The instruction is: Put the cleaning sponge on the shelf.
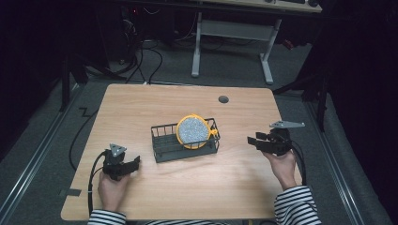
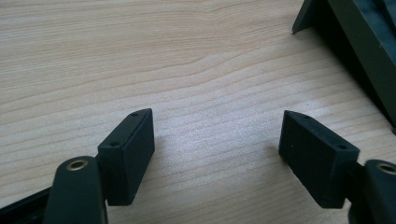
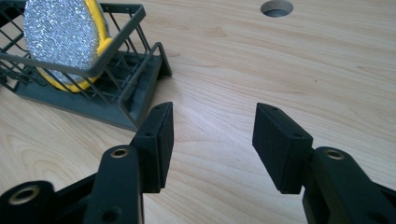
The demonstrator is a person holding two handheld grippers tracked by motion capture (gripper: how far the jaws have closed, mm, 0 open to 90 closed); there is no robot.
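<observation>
A dark wire basket (image 1: 162, 150) stands at the middle of the wooden table (image 1: 141, 197). A round yellow-rimmed disc with a glittery silver face (image 1: 192, 131) leans upright in the basket's right half; the right gripper view shows the disc (image 3: 60, 37) and the basket (image 3: 116, 105) at its upper left. My left gripper (image 1: 133, 164) rests on the table left of the basket, open, with bare wood between its jaws (image 2: 217, 144). My right gripper (image 1: 253, 140) is held right of the basket, open and holding nothing (image 3: 212, 135).
A round cable hole (image 1: 223, 99) sits in the table near the far edge, also seen as a hole (image 3: 276, 7) in the right gripper view. A white desk frame (image 1: 232, 33) stands on the floor beyond the table. Cables (image 1: 77, 136) trail off the table's left side.
</observation>
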